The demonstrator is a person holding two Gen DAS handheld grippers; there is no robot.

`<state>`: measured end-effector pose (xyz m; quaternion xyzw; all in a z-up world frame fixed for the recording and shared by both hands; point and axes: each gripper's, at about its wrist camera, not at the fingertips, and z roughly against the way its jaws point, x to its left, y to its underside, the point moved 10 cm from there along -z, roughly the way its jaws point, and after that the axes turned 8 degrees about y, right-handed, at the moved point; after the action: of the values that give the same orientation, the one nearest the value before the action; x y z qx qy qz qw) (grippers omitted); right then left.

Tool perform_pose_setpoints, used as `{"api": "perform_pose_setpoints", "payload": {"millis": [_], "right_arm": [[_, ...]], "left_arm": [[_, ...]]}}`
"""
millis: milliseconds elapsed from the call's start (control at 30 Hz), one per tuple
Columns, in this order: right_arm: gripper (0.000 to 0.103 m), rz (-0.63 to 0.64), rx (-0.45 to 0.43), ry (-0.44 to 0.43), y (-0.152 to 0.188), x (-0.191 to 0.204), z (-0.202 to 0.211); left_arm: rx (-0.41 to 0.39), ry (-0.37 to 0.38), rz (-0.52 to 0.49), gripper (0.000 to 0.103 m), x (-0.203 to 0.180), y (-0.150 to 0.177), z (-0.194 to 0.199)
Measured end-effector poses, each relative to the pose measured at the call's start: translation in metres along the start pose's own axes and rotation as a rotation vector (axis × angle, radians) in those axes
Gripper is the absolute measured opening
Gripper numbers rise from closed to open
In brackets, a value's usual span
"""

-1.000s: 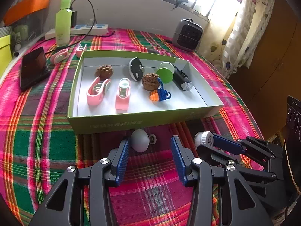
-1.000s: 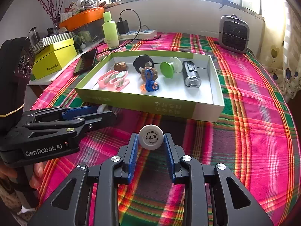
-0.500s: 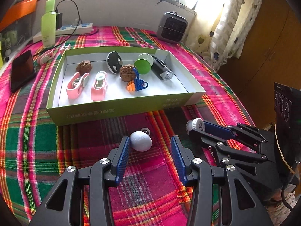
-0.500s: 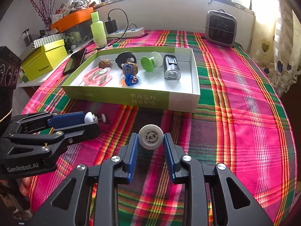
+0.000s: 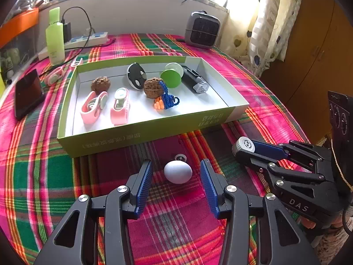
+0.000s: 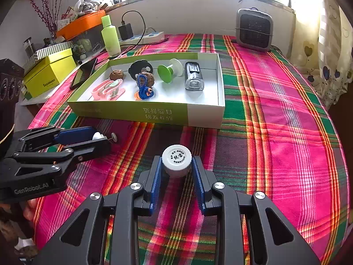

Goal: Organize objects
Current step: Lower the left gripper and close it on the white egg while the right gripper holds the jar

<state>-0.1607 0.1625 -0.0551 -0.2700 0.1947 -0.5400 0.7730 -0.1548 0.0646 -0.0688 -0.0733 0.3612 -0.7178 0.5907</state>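
We are seeing the left gripper standing with its blue pads wide apart, the white egg-shaped object lying on the plaid tablecloth between them and touching neither pad. A small white wheel-like piece is sitting just beyond the egg; what it is we cannot tell at this angle. The right gripper is clamping its pads on both sides of a small white bottle, whose round printed cap is facing the camera. Farther out, the green-and-white tray is resting on the cloth, holding two walnuts, two pink clips, a black-and-white whale-shaped piece, a green spool, a black-and-clear lighter-like item and a blue-and-orange knotted charm. Outside the tray, to its left, a dark phone is lying flat, with a tall green bottle and a power strip behind it. A small grey heater is standing at the far edge, by the wall.
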Motion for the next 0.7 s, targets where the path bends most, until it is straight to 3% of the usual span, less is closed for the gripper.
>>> {"api": "perform_pose_setpoints", "payload": {"millis": [700], "right_arm": [[0.038, 0.04, 0.001, 0.034, -0.0057, 0.004, -0.0095]], "left_arm": [[-0.021, -0.043, -0.038, 0.042, -0.0001, -0.0033, -0.0066]]}}
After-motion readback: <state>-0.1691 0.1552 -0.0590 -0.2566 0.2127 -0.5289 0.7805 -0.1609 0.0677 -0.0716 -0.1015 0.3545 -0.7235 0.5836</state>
